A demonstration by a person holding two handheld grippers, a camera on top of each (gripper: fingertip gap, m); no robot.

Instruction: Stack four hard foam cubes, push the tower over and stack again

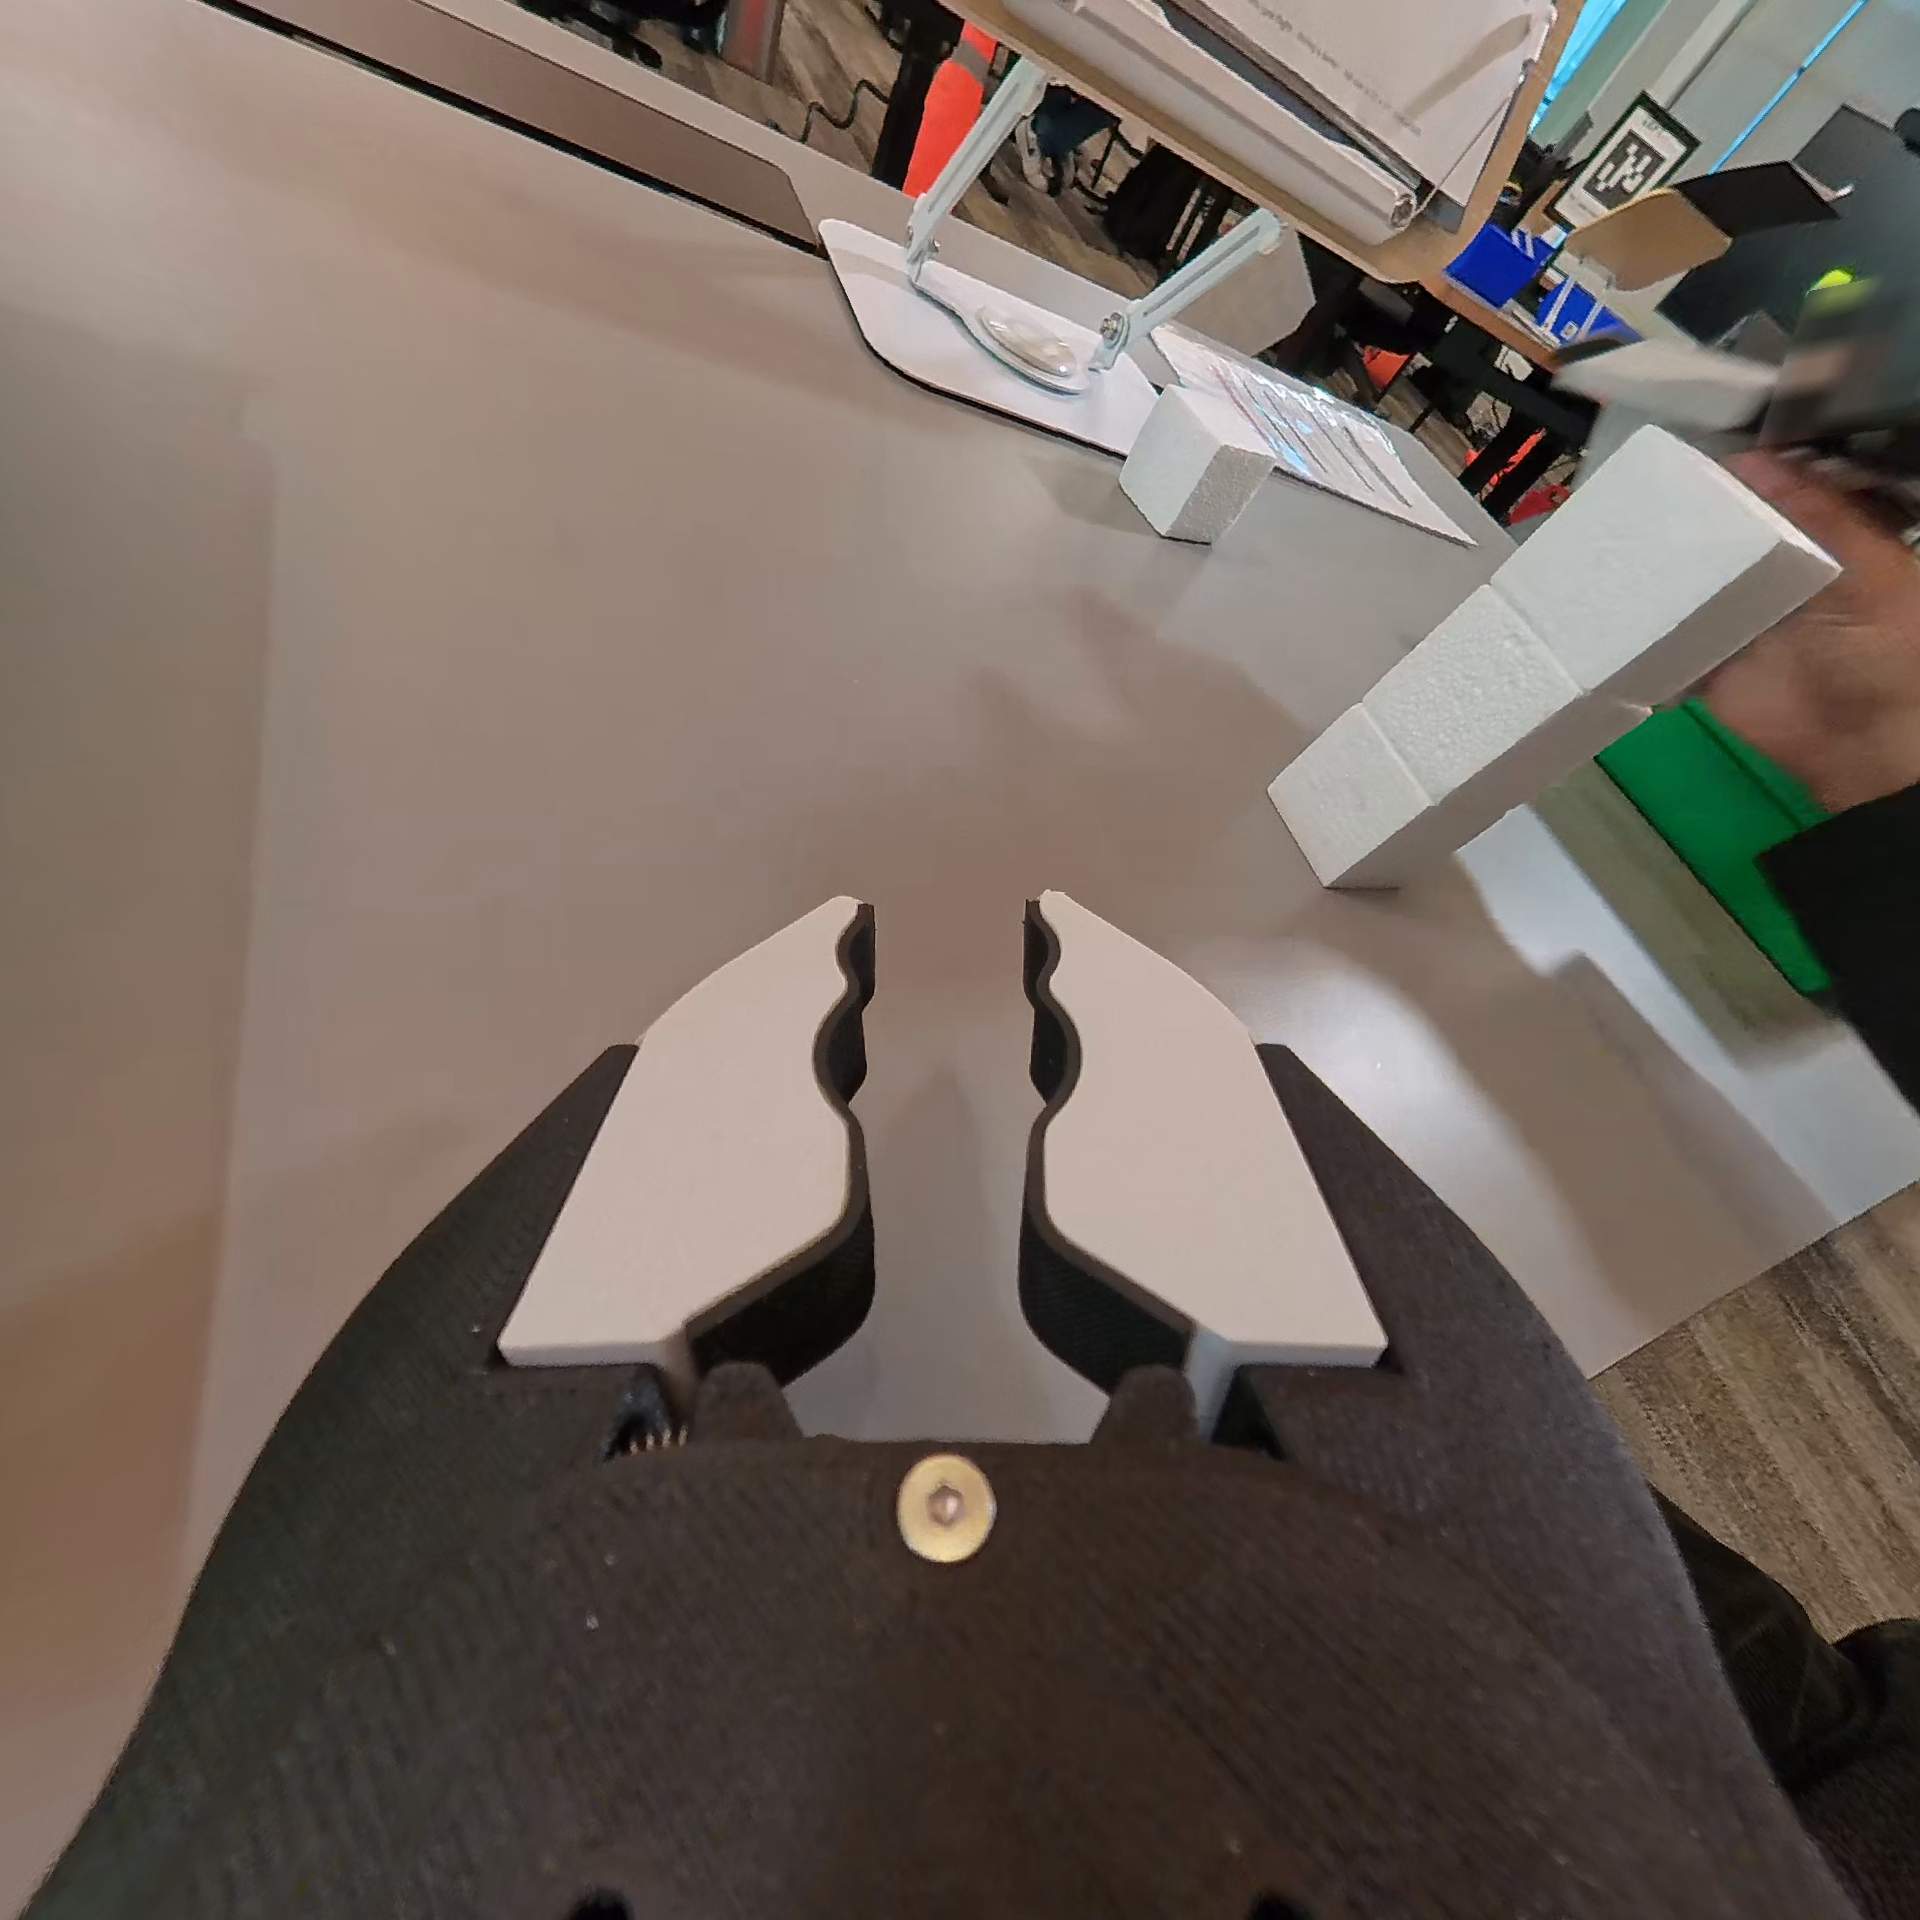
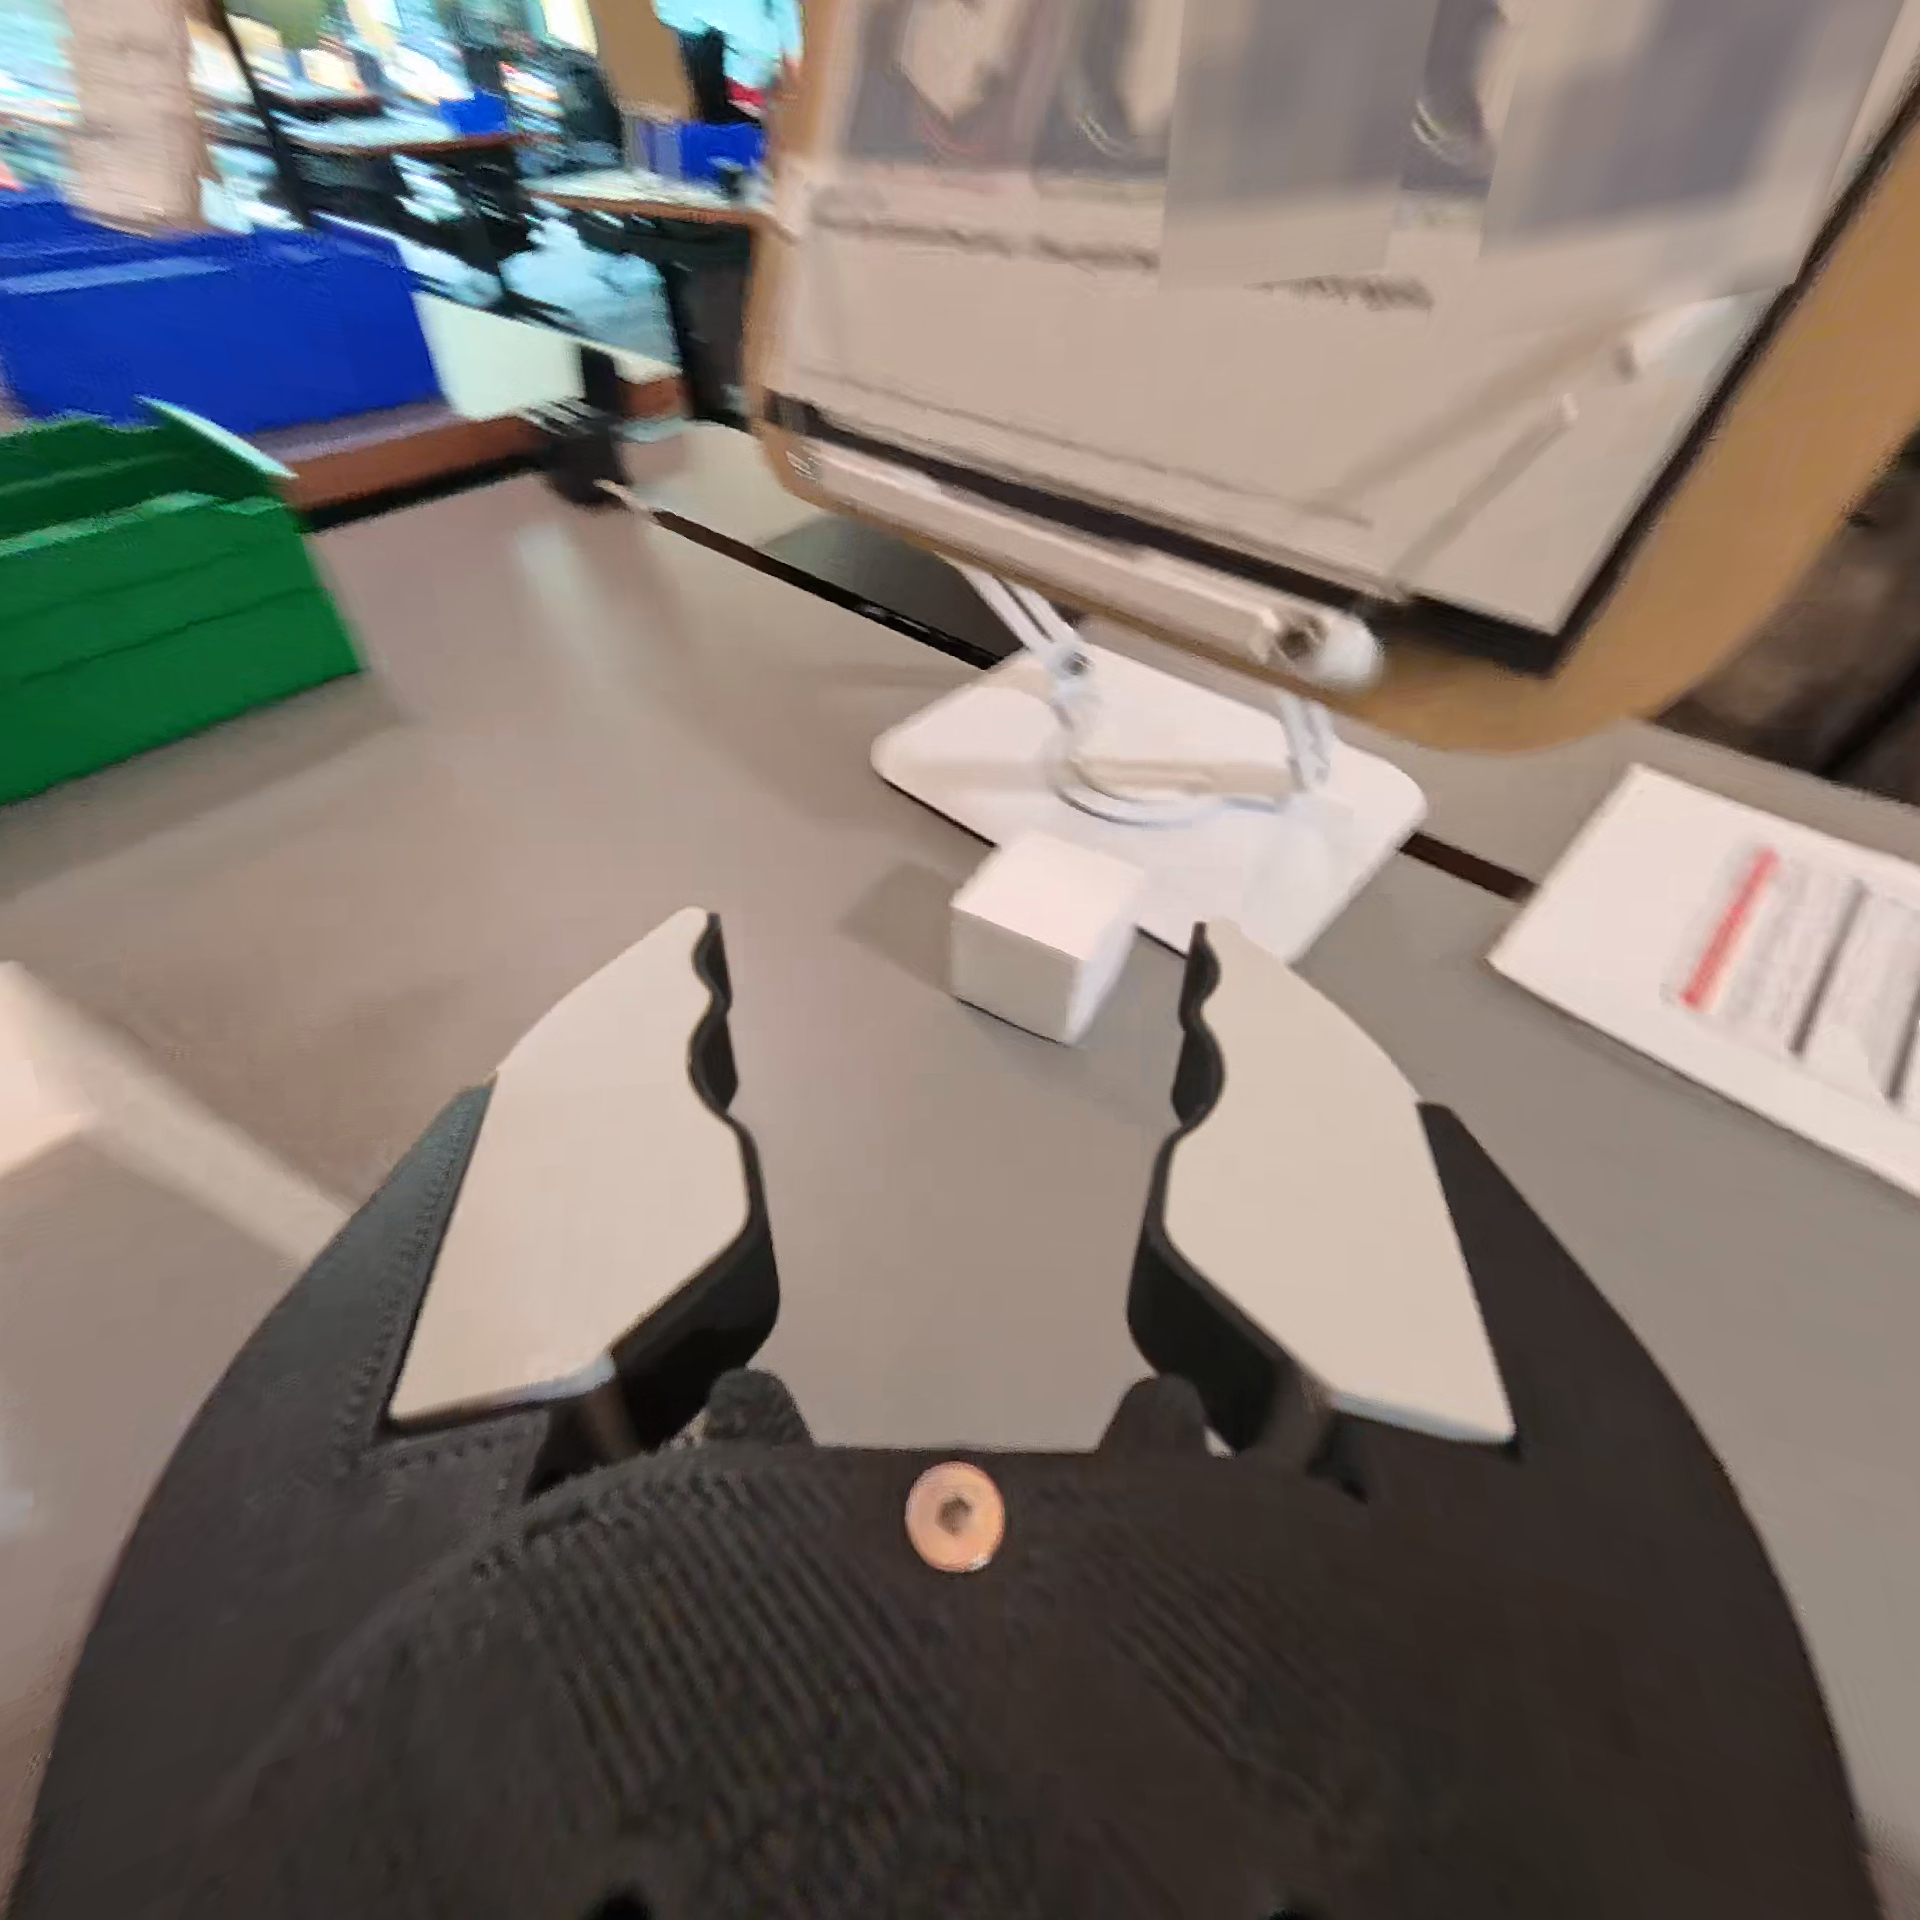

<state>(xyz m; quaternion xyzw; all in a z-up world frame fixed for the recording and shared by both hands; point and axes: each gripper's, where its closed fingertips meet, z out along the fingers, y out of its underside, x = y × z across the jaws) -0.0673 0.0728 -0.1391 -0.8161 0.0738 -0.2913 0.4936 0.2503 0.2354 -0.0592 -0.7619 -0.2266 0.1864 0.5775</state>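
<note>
My left gripper [image 1: 949,914] is open with a narrow gap and empty, low over the bare grey table [image 1: 582,665]. A stack of three white foam cubes [image 1: 1538,665] stands at the right of the left wrist view, with a person's hand [image 1: 1829,665] beside it. A single white foam cube [image 1: 1195,473] lies farther back by a white stand base [image 1: 935,312]. My right gripper [image 2: 954,935] is open wide and empty, pointing at that single cube [image 2: 1039,951], which lies just beyond the fingertips. The right gripper also shows blurred at the far right of the left wrist view [image 1: 1714,384].
A tilted board with papers on a white stand [image 2: 1195,364] rises behind the cube. A printed sheet [image 2: 1745,966] lies at the right. A green bin [image 2: 145,603] stands at the left, blue bins [image 2: 208,312] beyond. A blurred white block [image 2: 42,1060] is at the left edge. One gripper's finger ends stand about 35 cm off the other's.
</note>
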